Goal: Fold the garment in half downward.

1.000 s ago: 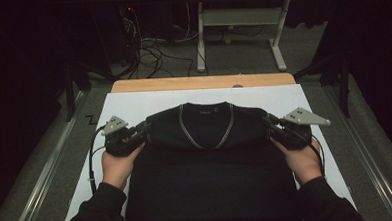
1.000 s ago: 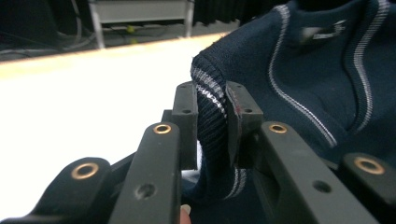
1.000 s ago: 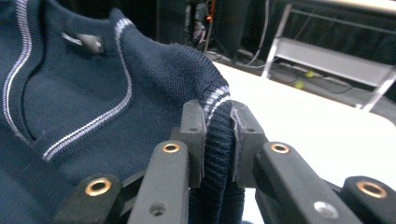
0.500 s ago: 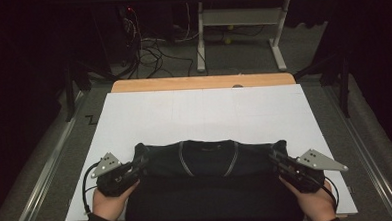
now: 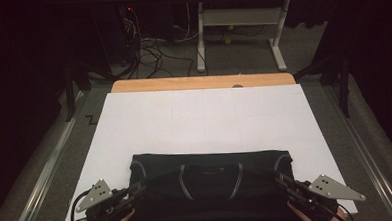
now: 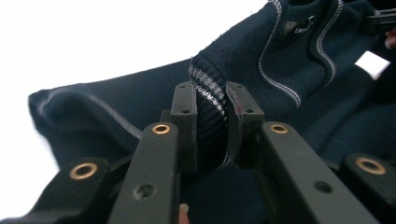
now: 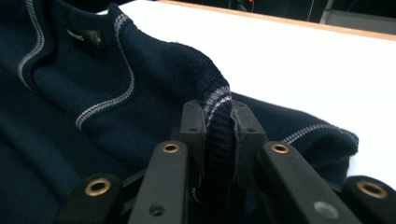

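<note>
Since a second ago the sweater [image 5: 209, 177] has come well down the white sheet [image 5: 204, 120] toward us, from the middle of the table to its near edge, and we have pulled both grippers back with it. Now it lies across the near part of the sheet, neckline facing up, its lower part running off the bottom of the high view. Our left gripper [image 5: 119, 199] is clamped on a bunched fold of ribbed, grey-striped knit at the sweater's left corner; in the left gripper view that fold [image 6: 210, 116] sits pinched between the narrow jaws. Our right gripper [image 5: 296, 190] holds the matching fold [image 7: 218, 126] at the right corner the same way. We judge the main risk to be dragging too far: more of the cloth could slide off the near edge, and its weight could pull the rest after it. Each grip also takes only a small ridge of thick knit, so a quick tug could let one side slip, leaving the sweater skewed. Uneven pulling by our hands would likely wrinkle the shoulders, and the sheet could shift under the cloth.
</note>
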Action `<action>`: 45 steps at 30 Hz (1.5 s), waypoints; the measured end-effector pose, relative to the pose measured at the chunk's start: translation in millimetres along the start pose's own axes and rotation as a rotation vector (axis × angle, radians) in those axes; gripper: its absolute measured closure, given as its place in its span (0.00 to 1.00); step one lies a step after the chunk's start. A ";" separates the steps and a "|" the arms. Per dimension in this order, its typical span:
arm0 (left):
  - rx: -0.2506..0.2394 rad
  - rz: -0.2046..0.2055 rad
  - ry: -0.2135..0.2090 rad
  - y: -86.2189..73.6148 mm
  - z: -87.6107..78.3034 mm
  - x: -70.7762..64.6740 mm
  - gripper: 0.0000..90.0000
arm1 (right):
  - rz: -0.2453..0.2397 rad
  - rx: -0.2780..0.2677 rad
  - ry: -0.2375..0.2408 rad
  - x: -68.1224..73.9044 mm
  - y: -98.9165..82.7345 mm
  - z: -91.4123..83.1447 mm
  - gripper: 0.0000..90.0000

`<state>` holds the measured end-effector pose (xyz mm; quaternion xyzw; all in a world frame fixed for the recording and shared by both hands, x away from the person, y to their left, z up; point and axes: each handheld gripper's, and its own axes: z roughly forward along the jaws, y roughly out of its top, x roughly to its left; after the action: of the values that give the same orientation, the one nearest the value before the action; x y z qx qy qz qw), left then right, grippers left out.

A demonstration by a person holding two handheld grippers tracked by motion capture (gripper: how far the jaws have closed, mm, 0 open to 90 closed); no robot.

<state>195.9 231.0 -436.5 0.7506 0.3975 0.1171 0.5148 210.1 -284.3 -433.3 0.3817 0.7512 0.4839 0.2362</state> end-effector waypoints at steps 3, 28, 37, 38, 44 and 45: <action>0.022 0.009 0.002 -3.2 1.3 -0.3 0.80 | 0.014 0.026 0.001 2.5 -5.8 -3.6 0.87; 0.155 -0.220 0.259 7.2 44.6 82.9 0.15 | 0.133 0.135 -0.211 -46.1 -3.6 41.0 0.37; 0.293 -0.206 0.274 12.1 77.2 86.9 0.18 | 0.202 0.271 -0.263 -75.6 0.5 77.2 0.36; 0.299 -0.185 0.284 12.3 78.4 85.2 0.20 | 0.205 0.292 -0.262 -75.6 -1.4 79.3 0.37; 0.297 -0.117 0.290 11.9 84.9 76.6 0.45 | 0.207 0.307 -0.229 -71.7 -5.4 77.6 0.56; 0.296 -0.120 0.286 12.2 85.0 77.0 0.49 | 0.201 0.308 -0.225 -70.2 -5.4 77.8 0.61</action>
<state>302.0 226.6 -481.5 0.7688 0.5231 0.1321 0.3433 306.5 -299.3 -472.0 0.5377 0.7436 0.3388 0.2080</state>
